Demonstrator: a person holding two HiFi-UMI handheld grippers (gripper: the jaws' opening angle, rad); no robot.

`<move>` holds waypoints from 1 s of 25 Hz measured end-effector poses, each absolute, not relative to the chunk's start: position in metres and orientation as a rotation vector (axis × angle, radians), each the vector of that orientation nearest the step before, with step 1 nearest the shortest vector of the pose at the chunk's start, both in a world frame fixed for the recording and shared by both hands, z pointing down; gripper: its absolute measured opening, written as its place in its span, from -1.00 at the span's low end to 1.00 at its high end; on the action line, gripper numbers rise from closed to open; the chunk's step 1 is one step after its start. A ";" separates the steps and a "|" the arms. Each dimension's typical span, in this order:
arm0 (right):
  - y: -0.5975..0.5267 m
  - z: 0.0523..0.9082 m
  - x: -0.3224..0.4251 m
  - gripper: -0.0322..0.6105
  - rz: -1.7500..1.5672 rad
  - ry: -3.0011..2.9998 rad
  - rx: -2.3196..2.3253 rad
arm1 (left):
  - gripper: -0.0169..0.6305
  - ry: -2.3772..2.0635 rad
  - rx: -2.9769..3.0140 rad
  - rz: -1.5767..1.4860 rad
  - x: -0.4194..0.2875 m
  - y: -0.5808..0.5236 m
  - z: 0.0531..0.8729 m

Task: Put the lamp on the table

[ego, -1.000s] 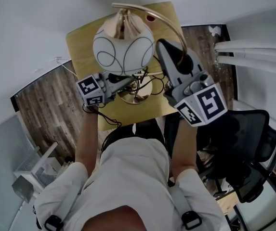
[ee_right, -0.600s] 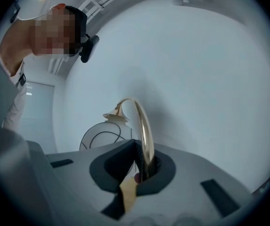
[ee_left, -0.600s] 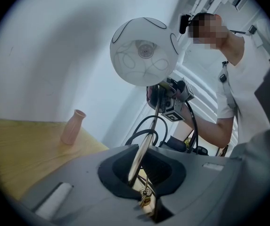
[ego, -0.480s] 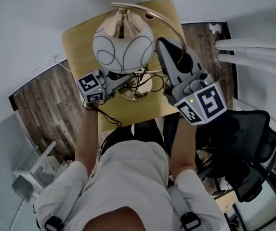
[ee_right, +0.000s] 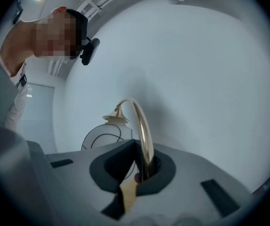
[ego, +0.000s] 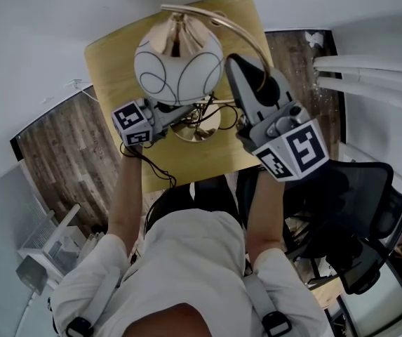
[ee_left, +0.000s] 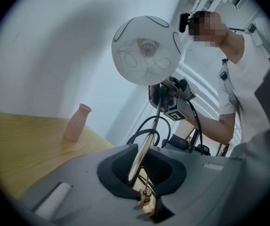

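The lamp has a white globe shade [ego: 178, 65], a curved gold arm [ego: 257, 44] and a round gold base [ego: 199, 123] over the small wooden table [ego: 113, 62]. My left gripper [ego: 189, 114] reaches in under the shade at base level. In the left gripper view the thin gold stem [ee_left: 146, 142] runs through the notch of its jaws [ee_left: 142, 175]; they have just been opening slightly and still close on it. My right gripper [ego: 237, 69] is shut on the gold arm [ee_right: 143, 126], which rises out of its jaws [ee_right: 137, 173]. The shade [ee_right: 104, 140] shows behind it.
A pink vase [ee_left: 77, 122] stands on the table near the wall. A black cable [ego: 155, 168] hangs off the table's front edge. A dark office chair [ego: 355, 216] is at my right, a white rack [ego: 53, 251] at lower left on the wood floor [ego: 67, 153].
The lamp and both grippers have sunk a little toward the table top. The grips look the same.
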State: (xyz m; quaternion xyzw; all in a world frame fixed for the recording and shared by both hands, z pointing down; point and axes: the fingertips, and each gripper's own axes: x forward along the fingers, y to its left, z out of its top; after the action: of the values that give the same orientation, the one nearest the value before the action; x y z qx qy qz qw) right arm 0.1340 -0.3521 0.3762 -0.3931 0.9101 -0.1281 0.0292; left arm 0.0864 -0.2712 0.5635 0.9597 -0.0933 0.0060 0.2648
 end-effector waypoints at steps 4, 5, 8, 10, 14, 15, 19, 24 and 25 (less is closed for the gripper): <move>-0.352 0.381 0.133 -0.90 -0.402 2.801 -1.207 | -0.87 -0.250 2.593 0.016 0.087 -0.272 0.571; -0.352 0.382 0.133 -0.90 -0.405 2.800 -1.206 | -0.87 -0.249 2.596 0.019 0.087 -0.272 0.573; -0.351 0.388 0.133 -0.90 -0.414 2.798 -1.206 | -0.87 -0.250 2.598 0.027 0.086 -0.272 0.580; -0.351 0.390 0.133 -0.90 -0.421 2.793 -1.205 | -0.87 -0.255 2.593 0.026 0.087 -0.272 0.582; -0.348 0.392 0.134 -0.90 -0.439 2.778 -1.200 | -0.86 -0.257 2.600 0.028 0.087 -0.270 0.585; -0.348 0.393 0.134 -0.90 -0.444 2.776 -1.199 | -0.86 -0.255 2.602 0.030 0.087 -0.270 0.586; -0.347 0.396 0.135 -0.90 -0.462 2.766 -1.197 | -0.86 -0.258 2.595 0.028 0.088 -0.270 0.591; -0.345 0.396 0.134 -0.90 -0.457 2.758 -1.179 | -0.86 -0.239 2.614 0.024 0.087 -0.268 0.595; -0.343 0.396 0.132 -0.90 -0.455 2.759 -1.175 | -0.85 -0.240 2.609 0.019 0.086 -0.268 0.595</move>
State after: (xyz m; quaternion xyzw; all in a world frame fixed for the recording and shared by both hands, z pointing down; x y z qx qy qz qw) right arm 0.1321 -0.3434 0.3956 -0.3869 0.9083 -0.1499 0.0539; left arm 0.0860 -0.2675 0.5954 0.9622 -0.0884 0.0069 0.2576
